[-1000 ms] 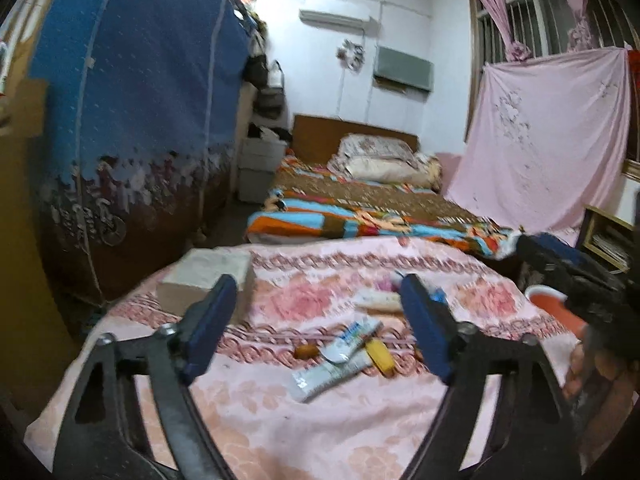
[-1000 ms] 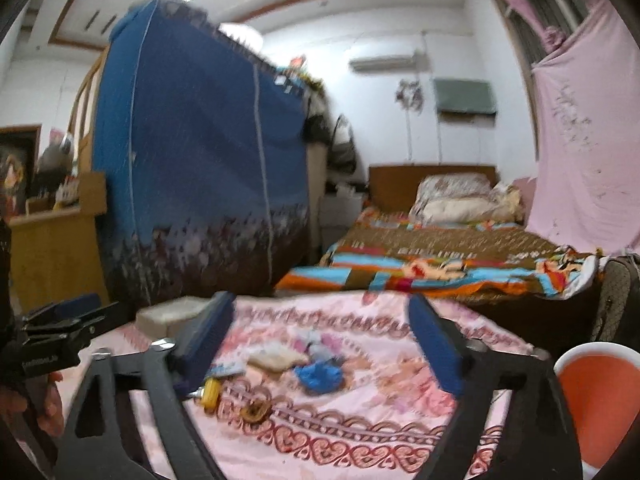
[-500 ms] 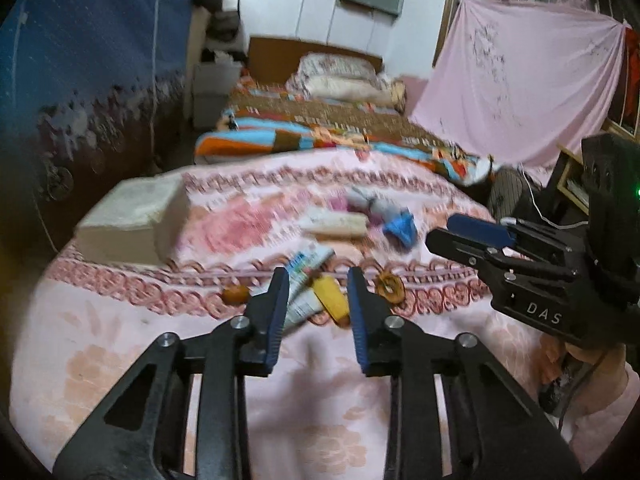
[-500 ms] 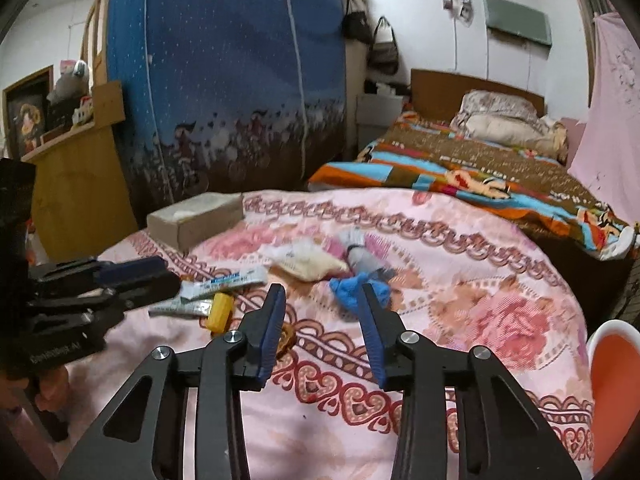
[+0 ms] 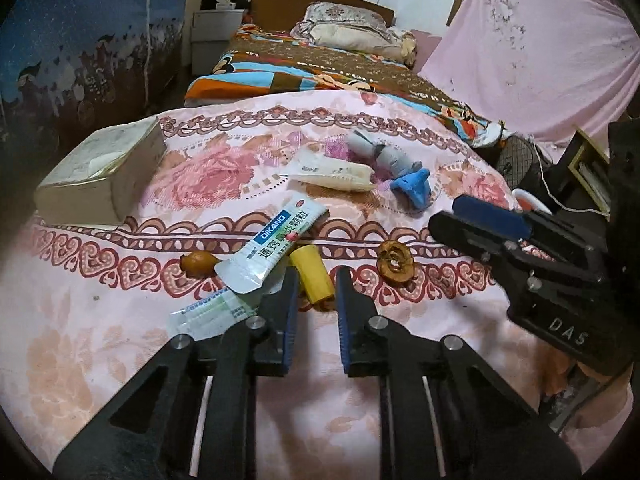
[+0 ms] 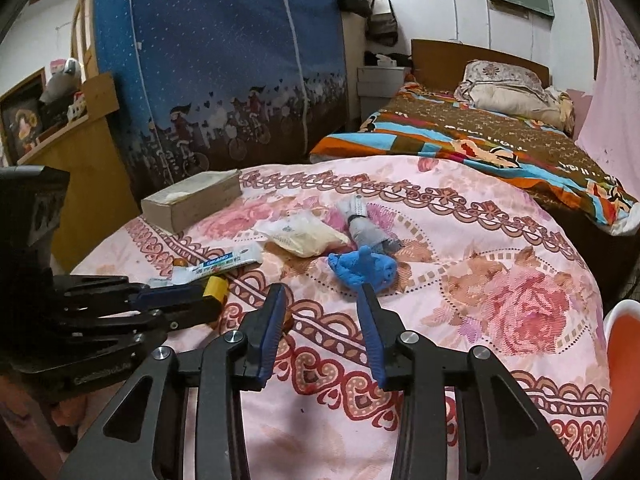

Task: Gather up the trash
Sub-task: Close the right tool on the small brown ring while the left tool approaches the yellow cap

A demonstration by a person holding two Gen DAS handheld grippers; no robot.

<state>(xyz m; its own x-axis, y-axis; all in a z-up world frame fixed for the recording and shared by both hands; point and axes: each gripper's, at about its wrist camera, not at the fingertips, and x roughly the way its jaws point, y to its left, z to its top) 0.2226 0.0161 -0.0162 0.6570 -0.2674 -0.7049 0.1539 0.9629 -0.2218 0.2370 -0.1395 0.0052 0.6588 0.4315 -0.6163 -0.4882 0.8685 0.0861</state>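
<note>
On the left gripper: tilts steeply down toward the pink flowered cloth, low over it, with jaws drawn in narrow, all but together. Meets the near end of the yellow cap right at the tips; cannot tell whether pressing on it. Lies just beside a white and blue sachet, with a second sachet flat under the left finger.

On the right gripper: angles down less steeply, beside the other and a little farther along. Stands part open with only cloth in the gap. Reaches with the right-hand tip to just short of the blue wad.

Farther out on the cloth, all untouched: a dried fruit ring, an orange-brown scrap, a cream packet, a grey wad and a tissue box.
</note>
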